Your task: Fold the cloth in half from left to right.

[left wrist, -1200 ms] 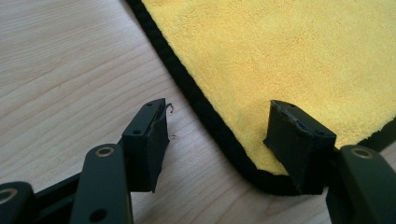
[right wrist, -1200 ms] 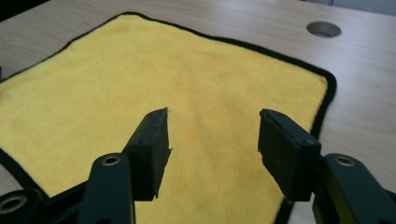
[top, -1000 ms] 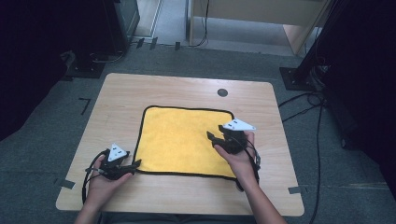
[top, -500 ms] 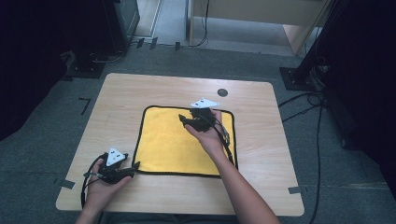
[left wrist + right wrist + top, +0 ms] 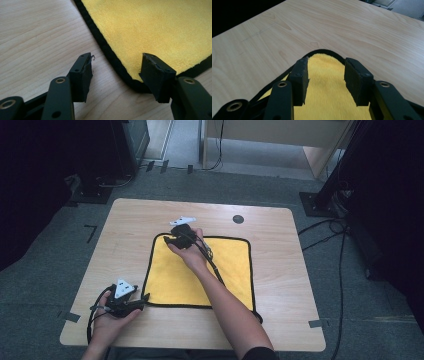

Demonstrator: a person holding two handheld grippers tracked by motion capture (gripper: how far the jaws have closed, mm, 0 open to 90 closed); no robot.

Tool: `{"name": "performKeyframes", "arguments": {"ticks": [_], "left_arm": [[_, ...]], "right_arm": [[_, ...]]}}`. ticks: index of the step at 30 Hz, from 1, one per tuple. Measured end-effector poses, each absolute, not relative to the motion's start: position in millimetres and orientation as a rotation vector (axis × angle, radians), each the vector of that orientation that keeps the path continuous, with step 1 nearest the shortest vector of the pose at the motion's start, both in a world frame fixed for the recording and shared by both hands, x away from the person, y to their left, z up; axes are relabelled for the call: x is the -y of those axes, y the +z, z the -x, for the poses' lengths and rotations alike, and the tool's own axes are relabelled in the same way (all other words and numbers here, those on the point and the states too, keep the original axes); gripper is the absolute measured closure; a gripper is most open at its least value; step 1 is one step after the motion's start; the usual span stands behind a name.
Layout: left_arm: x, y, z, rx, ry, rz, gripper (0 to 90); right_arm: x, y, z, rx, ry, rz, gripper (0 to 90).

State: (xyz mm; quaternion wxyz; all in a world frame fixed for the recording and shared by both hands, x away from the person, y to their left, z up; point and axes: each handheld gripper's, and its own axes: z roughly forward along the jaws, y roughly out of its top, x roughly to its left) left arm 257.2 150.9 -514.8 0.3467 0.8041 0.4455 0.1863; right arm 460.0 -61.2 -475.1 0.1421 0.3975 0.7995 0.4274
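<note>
Where it lies flat, yellow cloth [image 5: 200,275] shows black edging.

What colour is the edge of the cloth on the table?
Black: the yellow cloth has a black edge around it, which shows best in the left gripper view.

Bare table [image 5: 280,245] around flat cloth [image 5: 185,280]

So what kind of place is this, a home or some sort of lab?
Probably a lab or recording studio: a bare wooden table on grey carpet, black stands with cables around it, and tape marks on the floor.
</note>
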Motion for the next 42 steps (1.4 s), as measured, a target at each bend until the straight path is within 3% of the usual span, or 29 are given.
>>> {"name": "performKeyframes", "arguments": {"ticks": [14, 18, 20, 22, 28, 34, 38, 42], "left_arm": [[-143, -510, -251, -1.205, 0.473, -2.094, 58.6], [-140, -509, -250, -1.210, 0.445, -2.095, 69.3], [-141, -509, -251, -1.219, 0.407, -2.083, 80.3], [-142, -509, -251, -1.222, 0.394, -2.082, 84.5], [-161, -504, -254, -1.319, 0.449, -2.050, 87.4], [-199, -490, -255, -1.460, 0.618, -1.951, 87.7], [-187, -475, -248, -1.377, 0.643, -1.919, 87.6], [-155, -463, -239, -1.244, 0.633, -1.938, 87.6]], "right_arm": [[22, -507, -510, -2.396, 1.096, -1.108, 60.4], [18, -511, -509, -2.395, 1.048, -1.097, 71.7], [15, -509, -510, -2.401, 1.025, -1.103, 81.2], [11, -508, -511, -2.410, 1.004, -1.092, 84.5], [-11, -505, -520, -2.413, 0.974, -1.108, 86.7], [-45, -493, -527, -2.399, 1.088, -1.089, 86.6], [-48, -474, -527, -2.351, 1.179, -1.056, 86.6], [-21, -460, -524, -2.332, 1.278, -1.084, 86.6]]}}
